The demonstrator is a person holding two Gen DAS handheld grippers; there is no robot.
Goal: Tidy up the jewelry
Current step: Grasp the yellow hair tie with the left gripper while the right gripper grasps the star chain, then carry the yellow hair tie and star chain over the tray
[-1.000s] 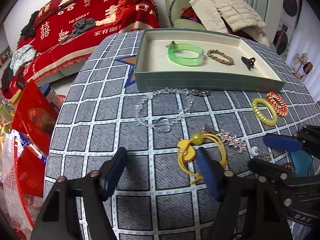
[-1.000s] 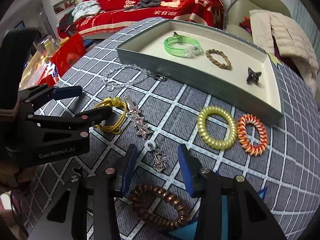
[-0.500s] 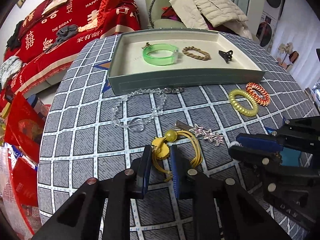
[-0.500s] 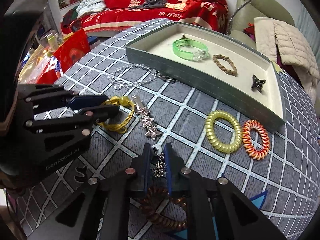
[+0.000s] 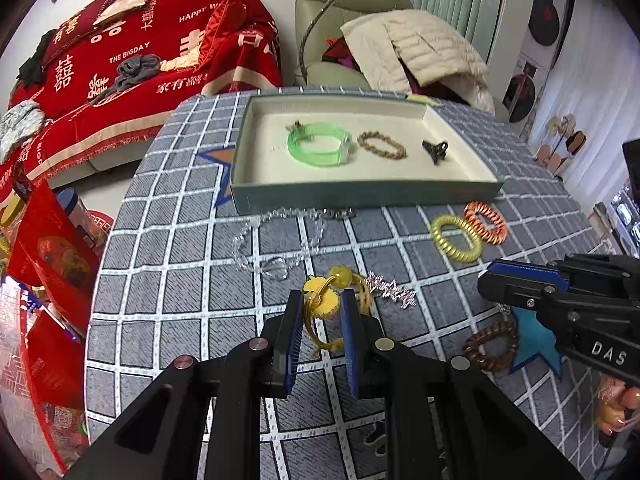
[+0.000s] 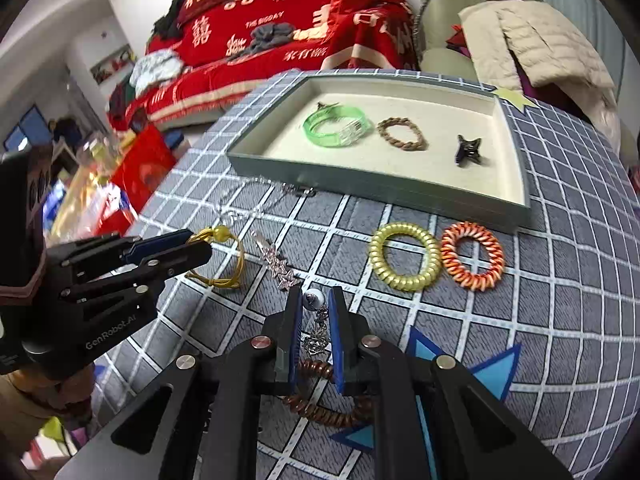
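Observation:
My left gripper [image 5: 320, 300] is shut on a yellow cord hair tie [image 5: 324, 300] with a bead and lifts it a little off the table; it also shows in the right wrist view [image 6: 224, 256]. My right gripper [image 6: 314, 300] is shut on a silver pearl earring [image 6: 314, 320]. The grey-green tray [image 5: 360, 194] holds a green bangle [image 5: 318, 148], a brown braided bracelet [image 5: 382, 145] and a black claw clip [image 5: 436, 150].
On the checked cloth lie a clear bead necklace [image 5: 276, 240], a silver star clip [image 5: 390, 286], a yellow coil tie [image 5: 456, 238], an orange coil tie [image 5: 485, 222] and a brown coil tie [image 5: 490, 346]. Red bags [image 5: 52, 252] stand off the left edge.
Both grippers went from open to shut: the left on the yellow hair tie, the right on the pearl earring. Both have since risen slightly with their items.

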